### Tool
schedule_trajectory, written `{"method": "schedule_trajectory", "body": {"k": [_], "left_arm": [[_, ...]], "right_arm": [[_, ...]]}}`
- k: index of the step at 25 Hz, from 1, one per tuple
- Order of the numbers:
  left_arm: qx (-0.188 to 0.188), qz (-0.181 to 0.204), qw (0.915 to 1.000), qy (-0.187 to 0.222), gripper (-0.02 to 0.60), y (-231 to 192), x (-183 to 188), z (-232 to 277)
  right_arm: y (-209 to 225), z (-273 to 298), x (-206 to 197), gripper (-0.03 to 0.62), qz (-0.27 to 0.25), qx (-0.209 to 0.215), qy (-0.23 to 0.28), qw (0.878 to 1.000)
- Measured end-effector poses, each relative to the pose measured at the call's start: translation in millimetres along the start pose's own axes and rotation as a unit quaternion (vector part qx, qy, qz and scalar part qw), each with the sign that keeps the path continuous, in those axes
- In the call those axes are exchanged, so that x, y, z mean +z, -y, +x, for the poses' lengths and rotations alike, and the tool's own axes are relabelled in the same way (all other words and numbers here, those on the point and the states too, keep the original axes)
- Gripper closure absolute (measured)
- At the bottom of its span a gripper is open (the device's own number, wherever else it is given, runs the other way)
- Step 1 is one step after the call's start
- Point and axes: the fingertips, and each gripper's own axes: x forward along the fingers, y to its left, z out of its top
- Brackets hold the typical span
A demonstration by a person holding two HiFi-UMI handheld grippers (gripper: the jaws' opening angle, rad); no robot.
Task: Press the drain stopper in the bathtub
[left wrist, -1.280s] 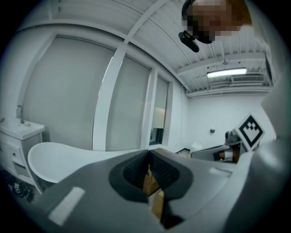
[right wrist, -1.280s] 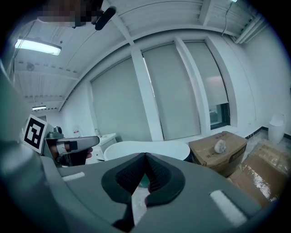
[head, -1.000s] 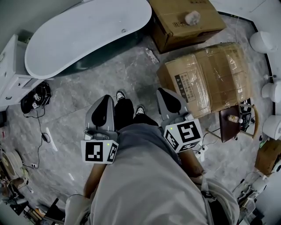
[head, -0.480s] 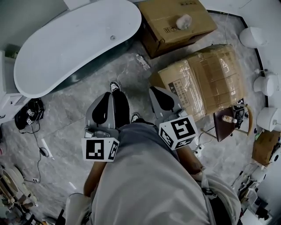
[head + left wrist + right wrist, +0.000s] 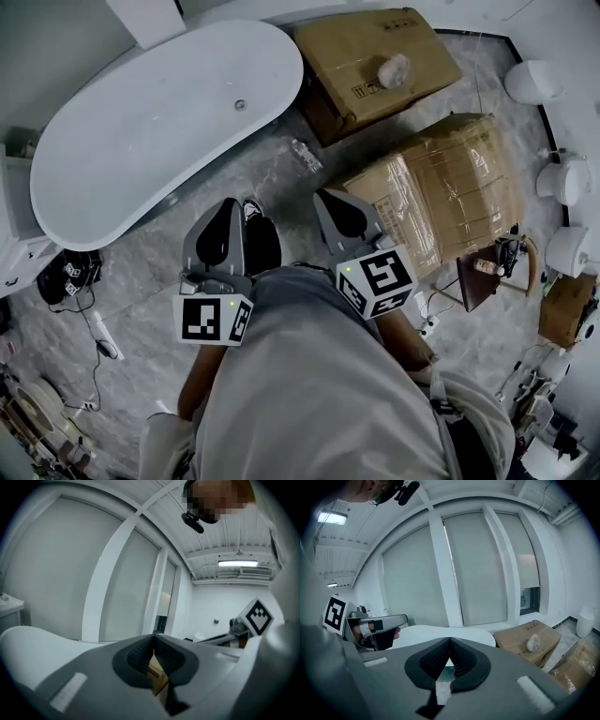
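Observation:
The white oval bathtub (image 5: 112, 178) lies on the floor at the upper left of the head view. Its small round drain stopper (image 5: 240, 105) sits in the tub's bottom near the right end. My left gripper (image 5: 227, 211) is held in front of the person's body, shut and empty, short of the tub's near rim. My right gripper (image 5: 333, 199) is beside it, also shut with nothing in it. In the right gripper view the jaws (image 5: 449, 640) meet, with the bathtub (image 5: 440, 632) beyond. The left gripper (image 5: 153, 637) shows closed jaws too.
Two cardboard boxes (image 5: 375, 52) (image 5: 441, 178) stand right of the tub. A plastic bottle (image 5: 305, 155) lies on the marble floor between them. The person's shoe (image 5: 255, 217) is by the tub. Toilets (image 5: 562, 178) line the right wall. Cables (image 5: 94, 328) trail at the left.
The person has stepped closer to the bathtub, so the tub and boxes now sit lower and nearer in the head view. Both grippers stay shut in front of the body.

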Motion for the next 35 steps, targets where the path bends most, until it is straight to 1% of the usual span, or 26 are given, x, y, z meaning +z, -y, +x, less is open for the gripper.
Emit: {"method": "schedule_trajectory", "body": {"k": [10, 13, 17, 25, 30, 35], "left_arm": [[-0.007, 0.0, 0.9998, 0.018, 0.581, -88.9, 38.6, 64.9], [-0.01, 0.0, 0.9997, 0.02, 0.581, -113.5, 44.3, 80.1], [-0.008, -0.001, 0.9999, 0.015, 0.581, -139.9, 42.9, 98.1], [0.001, -0.003, 1.0, 0.007, 0.581, -170.6, 45.6, 111.9], [0.011, -0.025, 0.9995, 0.015, 0.581, -187.9, 47.0, 121.5], [0.026, -0.032, 0.9991, 0.012, 0.581, -198.7, 47.3, 139.6]], "right_arm": [[-1.4, 96.7, 62.8, 0.595, -0.016, -0.003, 0.012, 1.0], [-1.5, 122.4, 73.4, 0.594, -0.018, -0.003, 0.011, 1.0], [1.2, 149.9, 81.7, 0.594, -0.018, -0.003, 0.009, 1.0], [6.1, 182.9, 91.6, 0.594, -0.014, -0.002, 0.005, 1.0], [11.0, 203.7, 96.3, 0.594, -0.016, 0.004, 0.001, 1.0], [22.9, 226.8, 104.8, 0.594, -0.028, 0.02, -0.006, 0.999]]}}
